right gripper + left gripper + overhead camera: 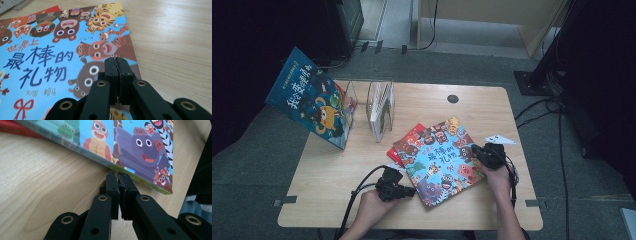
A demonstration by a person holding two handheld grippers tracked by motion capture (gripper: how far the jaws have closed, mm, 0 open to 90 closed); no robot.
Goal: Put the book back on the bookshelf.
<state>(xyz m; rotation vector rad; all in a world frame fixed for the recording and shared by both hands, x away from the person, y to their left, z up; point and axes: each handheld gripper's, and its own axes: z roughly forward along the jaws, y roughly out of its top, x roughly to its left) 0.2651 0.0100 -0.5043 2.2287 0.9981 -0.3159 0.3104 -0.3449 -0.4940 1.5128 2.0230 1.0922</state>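
Picture book (439, 159) lies flat near the desk's (337, 175) front edge, hiding most of a red book (401, 143) beneath. Left gripper (117, 175) and right gripper (115, 60) are both closed, empty, at opposite book edges; contact cannot be told.

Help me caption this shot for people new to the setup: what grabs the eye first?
The bright blue animal picture book lying flat at the table's middle, on top of a red book, draws the eye first. A gripper flanks it on each side, the left gripper at its near edge and the right gripper over its right edge, both shut. Another blue book leans at the clear rack back left.
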